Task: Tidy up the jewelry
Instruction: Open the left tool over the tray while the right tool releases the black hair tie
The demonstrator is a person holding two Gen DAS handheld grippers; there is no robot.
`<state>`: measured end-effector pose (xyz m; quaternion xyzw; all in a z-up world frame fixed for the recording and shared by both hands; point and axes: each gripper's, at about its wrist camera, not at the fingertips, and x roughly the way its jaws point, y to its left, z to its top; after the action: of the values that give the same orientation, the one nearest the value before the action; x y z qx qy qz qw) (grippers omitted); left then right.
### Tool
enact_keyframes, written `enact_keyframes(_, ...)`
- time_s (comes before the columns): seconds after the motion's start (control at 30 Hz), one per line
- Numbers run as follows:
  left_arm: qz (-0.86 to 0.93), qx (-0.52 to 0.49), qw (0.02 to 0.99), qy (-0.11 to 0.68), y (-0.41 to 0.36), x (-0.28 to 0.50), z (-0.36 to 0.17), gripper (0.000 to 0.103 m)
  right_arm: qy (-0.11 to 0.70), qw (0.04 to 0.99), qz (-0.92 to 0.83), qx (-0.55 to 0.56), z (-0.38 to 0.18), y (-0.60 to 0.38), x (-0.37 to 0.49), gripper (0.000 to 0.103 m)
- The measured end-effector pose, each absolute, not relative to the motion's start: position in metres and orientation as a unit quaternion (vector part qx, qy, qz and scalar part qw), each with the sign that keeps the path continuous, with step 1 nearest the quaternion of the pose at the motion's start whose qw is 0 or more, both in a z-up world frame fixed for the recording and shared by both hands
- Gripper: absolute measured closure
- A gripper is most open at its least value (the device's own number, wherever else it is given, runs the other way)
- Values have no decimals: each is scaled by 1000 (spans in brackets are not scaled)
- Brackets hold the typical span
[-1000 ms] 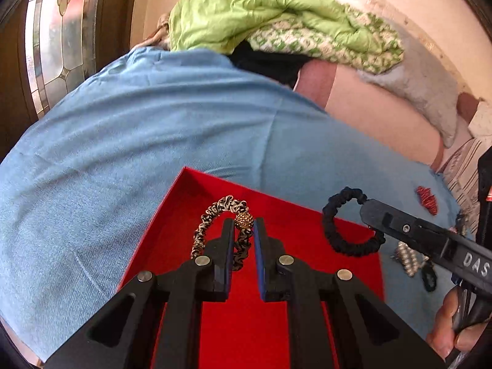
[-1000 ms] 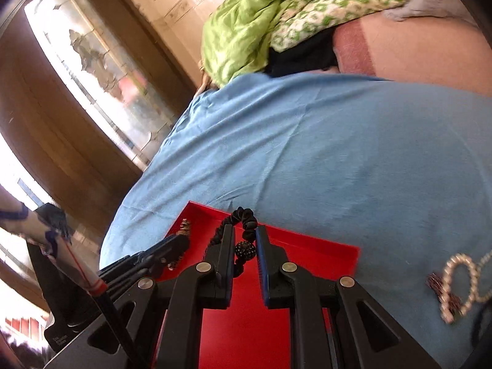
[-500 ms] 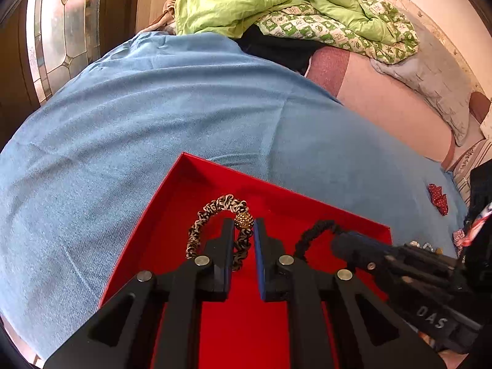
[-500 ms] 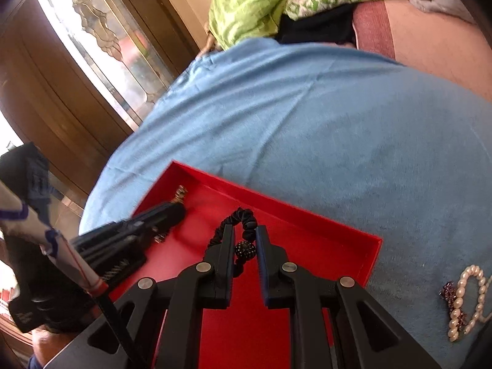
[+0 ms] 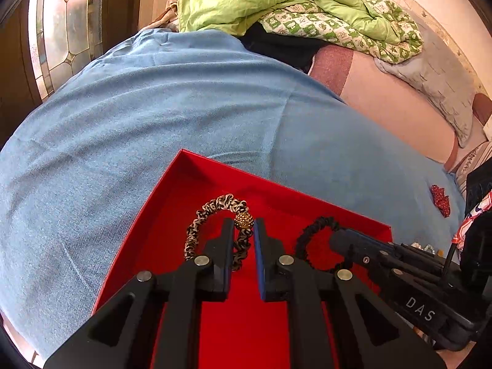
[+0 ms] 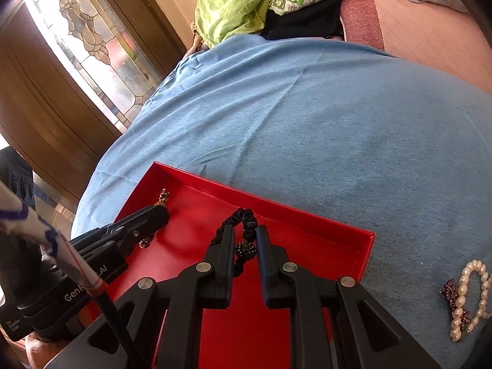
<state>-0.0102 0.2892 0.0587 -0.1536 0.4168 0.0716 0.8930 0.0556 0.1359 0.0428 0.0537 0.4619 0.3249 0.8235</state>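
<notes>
A red tray (image 5: 212, 172) (image 6: 366, 246) lies on the blue bedspread. My left gripper (image 5: 243, 224) is shut on a black-and-cream patterned bracelet (image 5: 196, 230) with a gold bead, holding it low inside the tray. My right gripper (image 6: 246, 230) is shut on a black bracelet (image 6: 243, 215) with a dark sparkly bead, also inside the tray, to the right of the left one. The black bracelet (image 5: 310, 230) and the right gripper (image 5: 338, 240) also show in the left wrist view. The left gripper (image 6: 160, 215) shows in the right wrist view.
A pearl bracelet (image 6: 470, 295) and a dark red clip (image 6: 452, 292) lie on the bedspread right of the tray. A red piece (image 5: 439, 196) lies further right. Green bedding (image 5: 276, 3) and a pillow (image 5: 436, 77) lie at the back. A glass door (image 6: 92, 49) stands at left.
My right gripper has carried the black bracelet from above the tray's right side down into the tray. My left gripper has kept its grip on the patterned bracelet.
</notes>
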Motion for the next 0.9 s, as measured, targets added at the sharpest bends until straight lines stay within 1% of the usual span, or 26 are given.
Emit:
enact_keyframes(0.17,74,-153,893,417,289,-10,60,91,457,830,317,46,45,136,55,87)
enact_keyframes(0.23,75,-153,893,417,290,-11,60,87,458,830,315,48,45,134,55,84)
enact_keyframes(0.3,78,-152,893,415,290,-12,62,78,458,831,312,53,46,133,55,81)
enact_keyframes(0.33,78,-153,894,414,290,-12,62,78,458,831,312,54,46,132,56,79)
enact_keyframes(0.57,78,-153,897,407,289,-14,65,77,443,836,317,65,55,128,53,79)
enact_keyframes(0.67,80,-151,898,404,286,-15,66,75,438,839,316,67,59,125,52,79)
enact_keyframes(0.9,78,-155,908,380,280,-22,75,74,430,844,311,76,65,110,47,79)
